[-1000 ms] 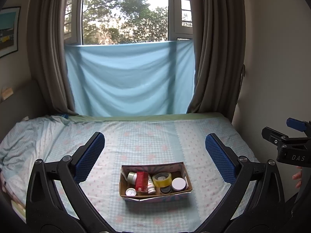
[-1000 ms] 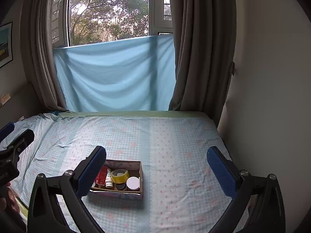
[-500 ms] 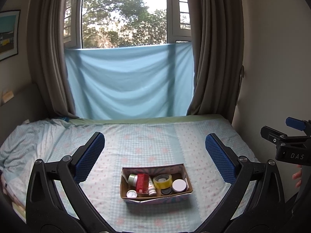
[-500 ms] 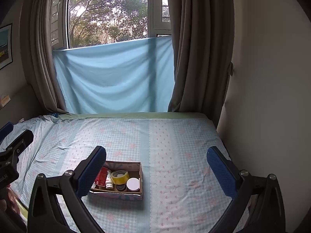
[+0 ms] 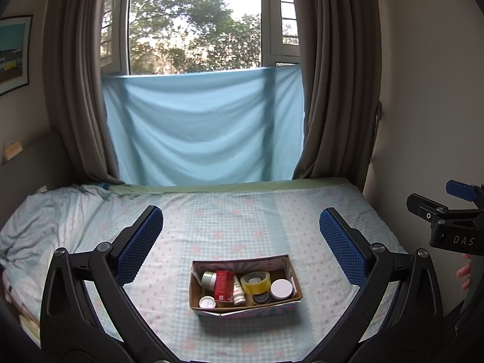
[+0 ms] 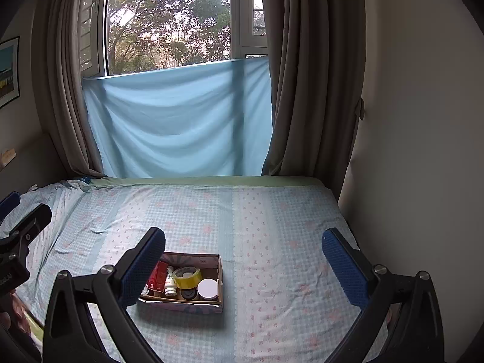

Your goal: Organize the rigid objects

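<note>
With both our left claw (image 5: 241,243) and right claw (image 6: 243,264) spread wide and empty above the bed (image 5: 242,211), we judge the light, stiff yellow tape roll (image 5: 255,282) in the open cardboard box (image 5: 245,304) easiest gripped across its rim.

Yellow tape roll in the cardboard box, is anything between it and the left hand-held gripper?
Nothing visible stands between them. The open left hand-held gripper hangs above the bed, and the yellow tape roll lies uncovered in the open-topped cardboard box, crowded by a white bottle and white-lidded jar.

A home bedroom: bed (image 5: 242,211), curtains (image 5: 335,75), window (image 5: 196,21).
</note>
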